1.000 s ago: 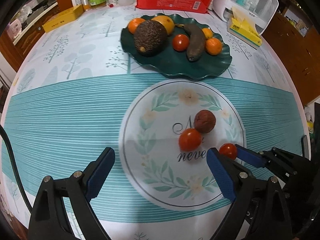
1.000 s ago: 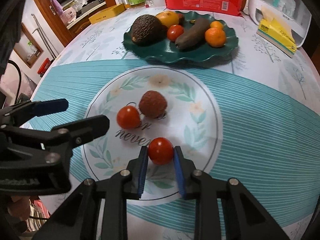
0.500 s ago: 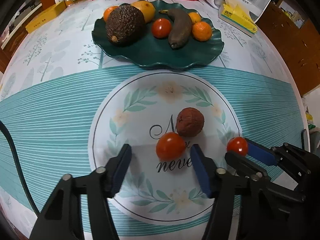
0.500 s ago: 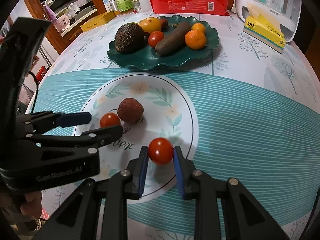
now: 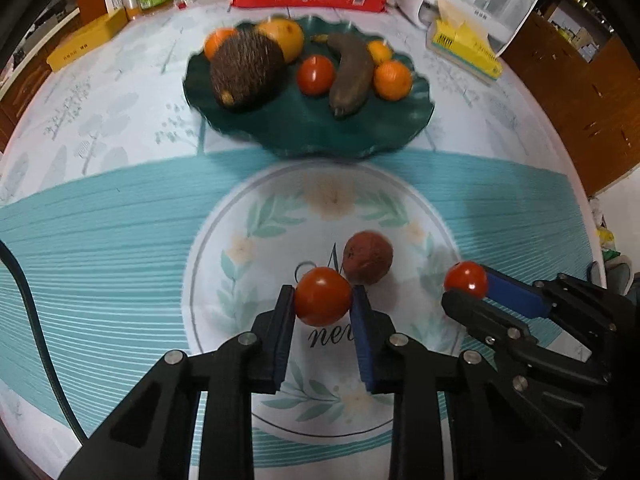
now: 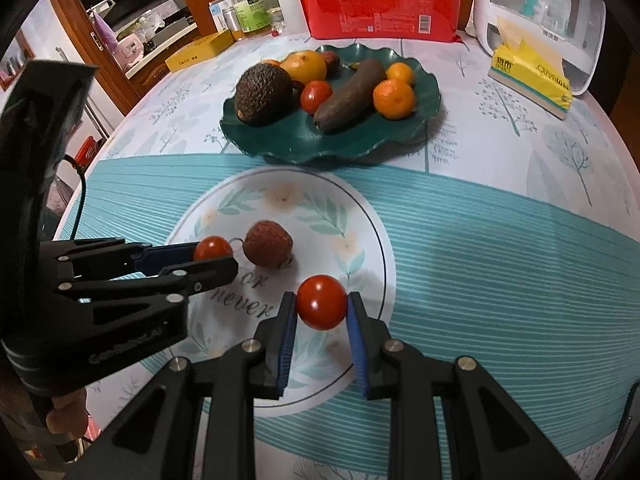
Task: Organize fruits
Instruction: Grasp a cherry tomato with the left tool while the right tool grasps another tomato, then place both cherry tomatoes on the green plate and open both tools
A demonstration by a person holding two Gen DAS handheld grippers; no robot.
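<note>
My left gripper [image 5: 323, 300] is shut on a red cherry tomato [image 5: 323, 297] over the round floral print of the tablecloth; it also shows in the right wrist view [image 6: 213, 249]. My right gripper [image 6: 321, 308] is shut on a second cherry tomato [image 6: 321, 302], held just above the cloth, and shows in the left wrist view [image 5: 466, 280]. A brown lychee [image 5: 368, 257] lies on the print between them [image 6: 267, 243]. The dark green plate [image 5: 304, 136] behind holds an avocado [image 5: 245, 73], a tomato, a dark banana [image 5: 352, 76] and several oranges.
A red package [image 6: 378, 4], bottles [image 6: 250, 8], a yellow box [image 6: 200, 51], a white container [image 6: 544, 20] and a yellow tissue pack [image 6: 532, 76] line the far side of the table. The table's right edge drops off near wooden cabinets [image 5: 580, 92].
My left gripper moved forward and closed on the tomato next to the lychee. My right gripper kept its tomato and lifted it slightly.
</note>
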